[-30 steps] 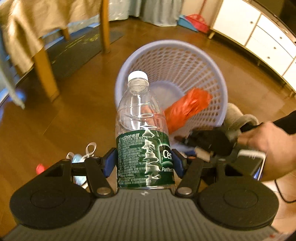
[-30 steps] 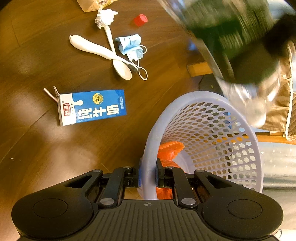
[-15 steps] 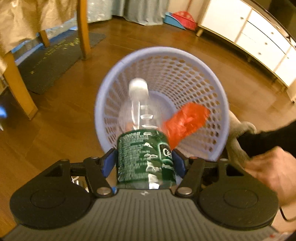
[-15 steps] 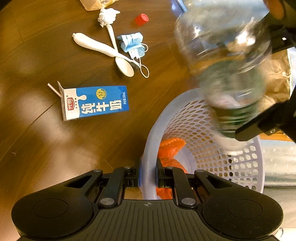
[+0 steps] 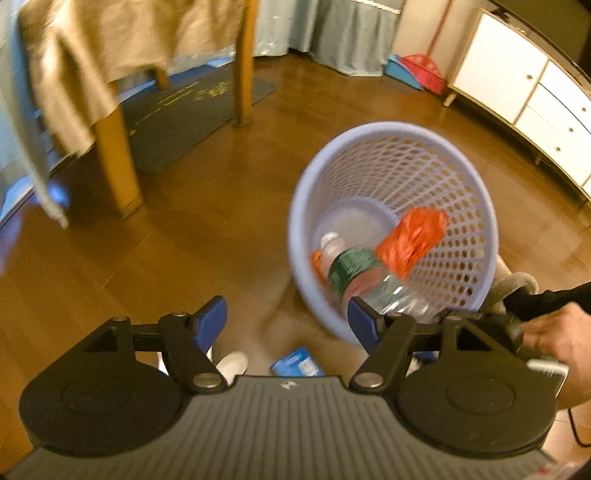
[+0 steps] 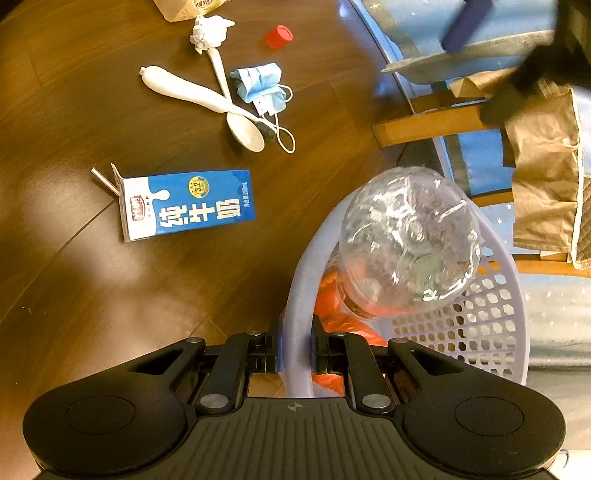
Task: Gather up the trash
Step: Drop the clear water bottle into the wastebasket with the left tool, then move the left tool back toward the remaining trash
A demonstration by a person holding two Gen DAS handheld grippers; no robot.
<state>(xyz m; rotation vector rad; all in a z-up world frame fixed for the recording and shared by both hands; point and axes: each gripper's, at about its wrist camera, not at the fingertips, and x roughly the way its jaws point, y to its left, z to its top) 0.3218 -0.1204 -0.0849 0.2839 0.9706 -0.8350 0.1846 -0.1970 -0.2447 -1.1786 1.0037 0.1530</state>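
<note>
A clear plastic bottle (image 5: 354, 269) with a green label lies cap-down inside the lavender mesh basket (image 5: 391, 129), beside an orange bag (image 5: 413, 240). It is free of my left gripper (image 5: 286, 314), which stands open and empty to the basket's left, just above the floor. In the right wrist view the bottle's base (image 6: 406, 236) pokes up at the basket's mouth. My right gripper (image 6: 295, 347) is shut on the basket's rim (image 6: 306, 273) and holds it tilted. On the floor lie a blue milk carton (image 6: 188, 205), a blue face mask (image 6: 260, 86), a white spoon (image 6: 243, 129), a paper ball (image 6: 208, 31) and a red cap (image 6: 279, 37).
A wooden table leg (image 5: 114, 162) with a hanging tan cloth stands to the left, with a dark mat (image 5: 184, 110) behind it. White cabinets (image 5: 535, 92) line the far right. The person's hand (image 5: 557, 339) grips the right tool by the basket.
My left gripper let go of the bottle, which dropped into the basket. The left gripper then swung left, away from the basket's mouth. The right gripper kept its hold on the rim.
</note>
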